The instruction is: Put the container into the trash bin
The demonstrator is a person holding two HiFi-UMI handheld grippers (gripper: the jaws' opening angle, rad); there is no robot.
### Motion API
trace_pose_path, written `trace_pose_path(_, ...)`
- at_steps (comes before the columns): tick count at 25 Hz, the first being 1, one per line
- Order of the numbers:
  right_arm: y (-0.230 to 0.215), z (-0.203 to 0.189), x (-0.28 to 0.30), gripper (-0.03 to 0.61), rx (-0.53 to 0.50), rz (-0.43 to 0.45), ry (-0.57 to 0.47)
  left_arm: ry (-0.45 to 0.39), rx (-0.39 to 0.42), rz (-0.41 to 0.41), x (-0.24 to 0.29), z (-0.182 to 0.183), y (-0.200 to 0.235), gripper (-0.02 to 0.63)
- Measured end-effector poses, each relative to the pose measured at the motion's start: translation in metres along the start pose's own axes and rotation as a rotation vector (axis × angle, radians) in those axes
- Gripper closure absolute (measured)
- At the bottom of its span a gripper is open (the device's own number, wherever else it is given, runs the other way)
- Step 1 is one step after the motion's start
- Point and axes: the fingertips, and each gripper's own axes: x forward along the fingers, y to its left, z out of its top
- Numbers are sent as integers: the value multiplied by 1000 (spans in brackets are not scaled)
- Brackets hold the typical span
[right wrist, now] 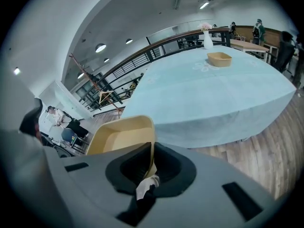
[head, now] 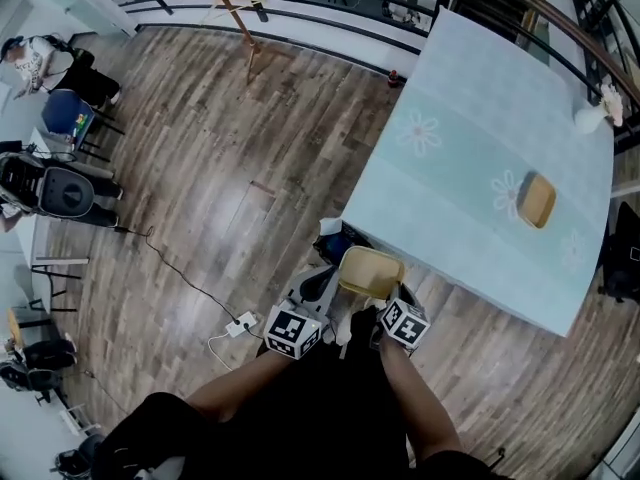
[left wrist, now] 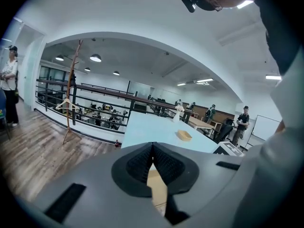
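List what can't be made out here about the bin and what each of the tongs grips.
1. The bin: the head view shows only a dark shape below the container, which covers the rest.
2. Left tongs, left gripper view: a tan patch shows behind their closed tips. It could be container or floor.
3. Right tongs, right gripper view: a white scrap beside the gripped container wall is mostly hidden by the tongs.

1. Table (head: 480,168) fills right side; its near-left corner is just beside the held container (head: 370,271) & blocks a swing right.
2. Wood floor (head: 230,138) to left & far: wide open.
3. Cable (head: 180,273) + power strip (head: 243,322) lie on floor, near left.
4. Chairs (head: 68,116) at left edge, coat rack (head: 238,20) far: well apart.
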Motion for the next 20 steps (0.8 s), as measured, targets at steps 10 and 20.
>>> trace_pose_path(10,28,-65,46,535,255,-172,-5,40,23,-152,-2,-25,62,603)
trace_pose_path(20,41,-120,103,534,418,-312,-4,70,23,-322,8,-40,93,603)
